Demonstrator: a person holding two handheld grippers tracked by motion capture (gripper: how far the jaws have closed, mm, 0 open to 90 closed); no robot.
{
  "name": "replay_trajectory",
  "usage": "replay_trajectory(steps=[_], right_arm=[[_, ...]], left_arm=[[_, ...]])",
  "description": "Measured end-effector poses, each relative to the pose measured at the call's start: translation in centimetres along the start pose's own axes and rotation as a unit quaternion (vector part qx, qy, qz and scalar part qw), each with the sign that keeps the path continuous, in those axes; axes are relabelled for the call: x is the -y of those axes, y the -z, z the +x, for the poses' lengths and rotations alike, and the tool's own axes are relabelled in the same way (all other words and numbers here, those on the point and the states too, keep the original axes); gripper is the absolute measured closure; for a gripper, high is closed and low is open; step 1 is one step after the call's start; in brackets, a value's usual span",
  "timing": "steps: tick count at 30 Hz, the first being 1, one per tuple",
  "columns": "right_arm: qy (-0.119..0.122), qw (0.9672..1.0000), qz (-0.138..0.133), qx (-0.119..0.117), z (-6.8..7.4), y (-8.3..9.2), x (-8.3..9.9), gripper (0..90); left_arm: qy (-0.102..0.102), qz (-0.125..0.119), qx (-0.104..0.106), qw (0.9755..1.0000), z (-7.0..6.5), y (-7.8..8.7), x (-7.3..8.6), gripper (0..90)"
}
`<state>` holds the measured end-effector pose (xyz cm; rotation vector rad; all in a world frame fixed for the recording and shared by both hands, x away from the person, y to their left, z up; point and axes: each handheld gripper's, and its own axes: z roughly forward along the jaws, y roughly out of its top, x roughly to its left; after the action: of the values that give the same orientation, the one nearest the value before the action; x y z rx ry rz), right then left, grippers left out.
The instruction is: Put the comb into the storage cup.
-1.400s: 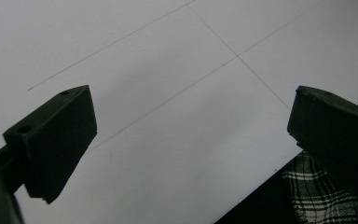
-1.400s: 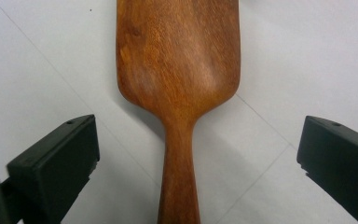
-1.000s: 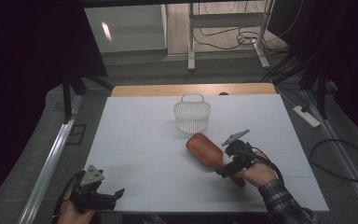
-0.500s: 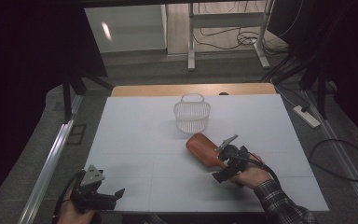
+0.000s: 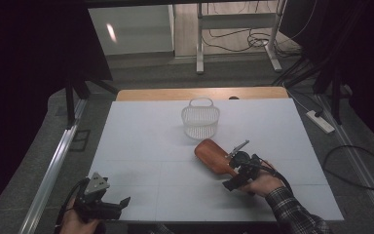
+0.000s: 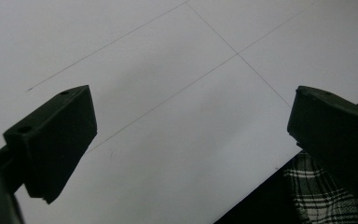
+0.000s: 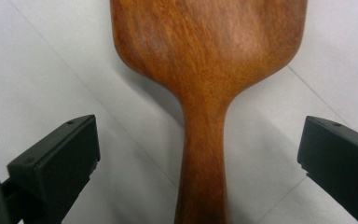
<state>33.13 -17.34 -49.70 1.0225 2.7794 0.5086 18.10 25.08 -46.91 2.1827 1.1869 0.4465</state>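
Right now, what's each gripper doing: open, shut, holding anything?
Left gripper: open, holding nothing, over bare table.
Right gripper: open, jaws either side of the wooden brush handle, not gripping it.

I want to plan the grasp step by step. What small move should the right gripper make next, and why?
Probably close the right gripper on the handle of the wooden brush. Its jaws stand wide open, one on each side of the narrow handle, which lies between them on the table. Nothing is gripped yet, so closing seems the natural step before lifting.
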Motion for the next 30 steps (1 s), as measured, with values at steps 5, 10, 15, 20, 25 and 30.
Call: replay_trajectory(steps=[5,10,15,20,25,30], right_arm=[[0.001,1.0000,0.002,-0.003,0.03,-0.05,-0.03,0.0],[-0.003,1.0000,-0.004,-0.004,-0.04,-0.01,-0.07,6.4],[-0.006,0.9998,-0.011,-0.017,-0.15,0.12,-0.12,19.1],[-0.002,0.9998,-0.019,-0.010,-0.16,0.22,-0.14,32.3],[-0.001,0.9998,-0.017,-0.013,-0.32,0.20,-0.16,45.3],[-0.001,0.9998,-0.016,-0.012,-0.34,0.11,-0.22,55.3]], left_arm=[[0.000,0.000,0.000,1.0000,0.00,0.01,0.00,2.0],[-0.001,0.000,0.000,1.0000,0.00,0.01,0.00,2.0],[-0.001,0.000,0.000,1.0000,-0.01,0.01,0.00,2.0],[-0.002,0.000,0.000,1.0000,-0.03,0.01,-0.01,2.0],[-0.003,0.001,-0.001,1.0000,-0.04,0.00,-0.01,2.0],[-0.004,0.001,-0.002,1.0000,-0.07,-0.02,-0.02,2.0]])
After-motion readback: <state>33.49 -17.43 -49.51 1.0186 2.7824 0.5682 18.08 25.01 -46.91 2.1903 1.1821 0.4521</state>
